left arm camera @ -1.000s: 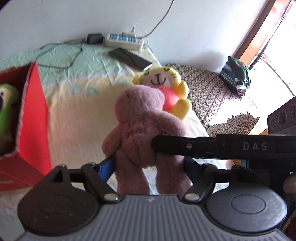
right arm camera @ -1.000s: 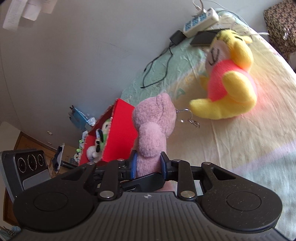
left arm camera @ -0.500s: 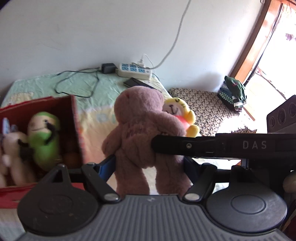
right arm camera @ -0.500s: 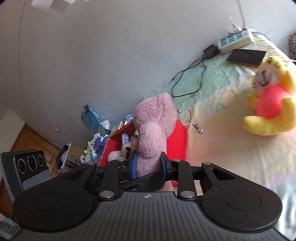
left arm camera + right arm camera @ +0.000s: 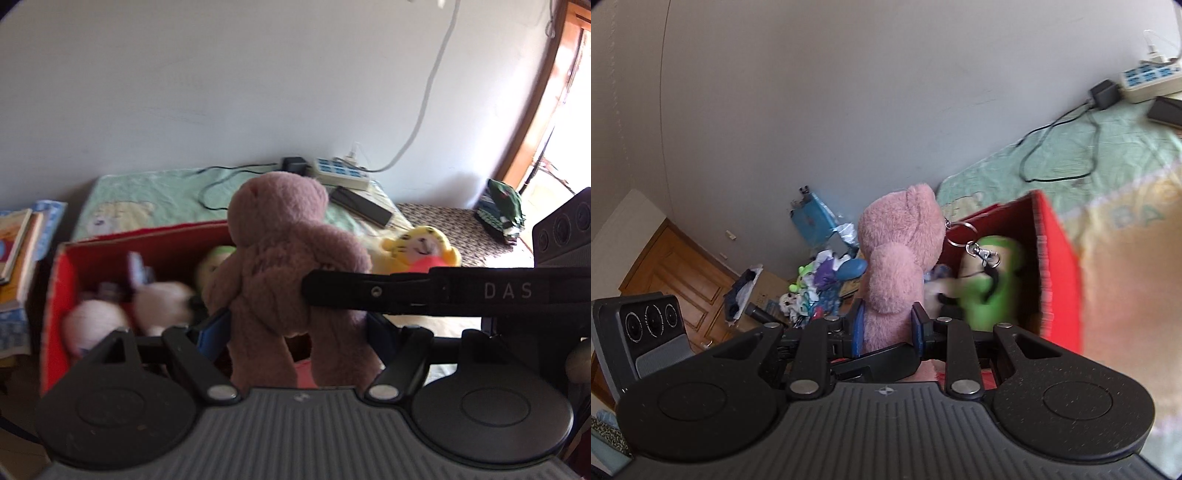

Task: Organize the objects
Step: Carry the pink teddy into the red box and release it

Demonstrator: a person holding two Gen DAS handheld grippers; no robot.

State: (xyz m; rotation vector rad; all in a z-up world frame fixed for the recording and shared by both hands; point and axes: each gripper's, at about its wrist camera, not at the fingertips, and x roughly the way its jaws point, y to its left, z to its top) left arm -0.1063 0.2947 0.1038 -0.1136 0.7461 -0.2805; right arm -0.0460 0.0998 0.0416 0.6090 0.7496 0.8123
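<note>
two grippers hold one pink teddy bear [image 5: 291, 258] in the air above a red box [image 5: 59, 295] that sits on a bed [image 5: 147, 192]. the left gripper [image 5: 299, 332] has its blue-padded fingers pressed against the outer sides of the bear's legs, clamped on it. the right gripper [image 5: 888, 325] squeezes the bear across its body, its fingers tight on either side, and one of its black fingers crosses the left view just under the bear's arm. the bear is upright, back toward the left camera, with a metal key ring [image 5: 962, 234] and clasp dangling from its head. below and behind it the box holds a green plush toy [image 5: 993, 284] and two pale round plush toys [image 5: 129, 310], blurred. a yellow plush toy [image 5: 421, 247] lies on the bed to the right of the box, well apart from it. near the wall rest a white power strip [image 5: 341, 171], a black adapter [image 5: 293, 163] and a dark flat device [image 5: 362, 205]. books [image 5: 16, 243] are stacked left of the box.
</note>
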